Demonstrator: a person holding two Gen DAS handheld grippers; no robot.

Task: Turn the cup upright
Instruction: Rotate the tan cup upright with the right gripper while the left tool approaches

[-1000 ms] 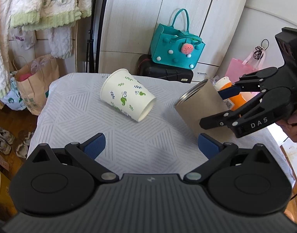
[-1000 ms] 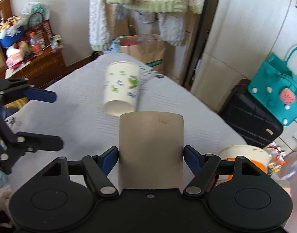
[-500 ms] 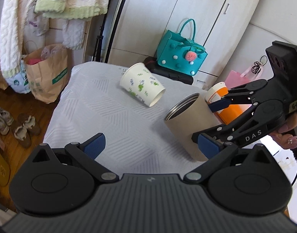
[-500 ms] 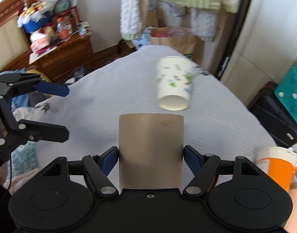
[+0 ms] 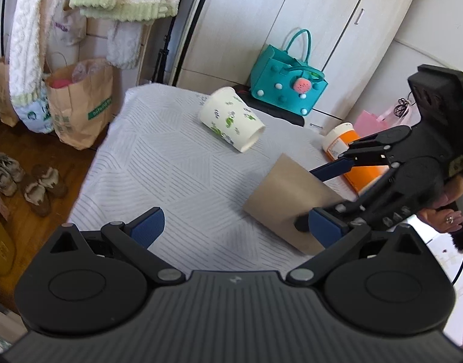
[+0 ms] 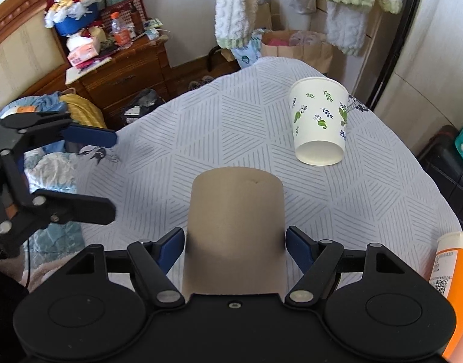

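My right gripper is shut on a plain brown cardboard cup and holds it tilted over the white patterned tabletop. The same cup and the right gripper show at the right of the left wrist view. A white paper cup with green leaf prints lies on its side farther back; it also shows in the left wrist view. My left gripper is open and empty, low over the table's near edge, left of the brown cup. It also shows at the left of the right wrist view.
An orange container with a white lid stands at the table's right edge, close to the right gripper. A teal bag sits behind the table. A brown paper bag and shoes are on the floor at left.
The right gripper has turned the brown cup, so its open metal-rimmed mouth no longer faces the left camera. The left gripper has drawn back and up; the table looks farther away.
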